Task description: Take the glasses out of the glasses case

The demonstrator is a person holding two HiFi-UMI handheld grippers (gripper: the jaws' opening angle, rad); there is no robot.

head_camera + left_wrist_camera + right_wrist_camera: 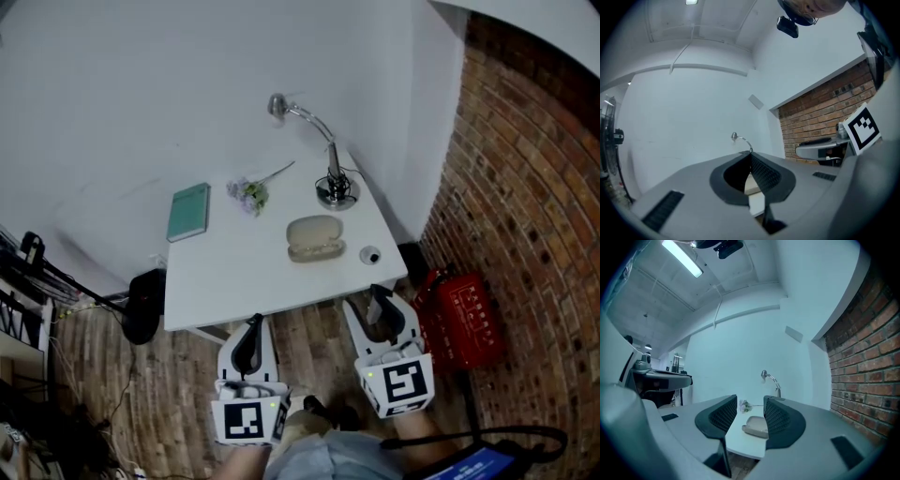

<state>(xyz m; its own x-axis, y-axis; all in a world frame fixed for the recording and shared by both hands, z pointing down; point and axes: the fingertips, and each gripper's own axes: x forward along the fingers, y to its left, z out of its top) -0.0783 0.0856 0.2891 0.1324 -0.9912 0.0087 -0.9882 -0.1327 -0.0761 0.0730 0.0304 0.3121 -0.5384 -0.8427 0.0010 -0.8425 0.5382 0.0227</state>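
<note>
Our left gripper (251, 330), fingers pressed together on nothing, and our right gripper (376, 300), fingers apart and empty, both hang short of the bench (234, 272), well apart from the glasses case (316, 238). The case lies ahead and slightly left of the right fingers, with its long axis along the bench's near edge. We judge the right gripper nearer. The lamp (333, 183) stands beyond the case.

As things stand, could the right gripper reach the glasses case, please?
Probably yes: the right gripper, jaws apart, faces the glasses case across bare table, with nothing in between.
</note>
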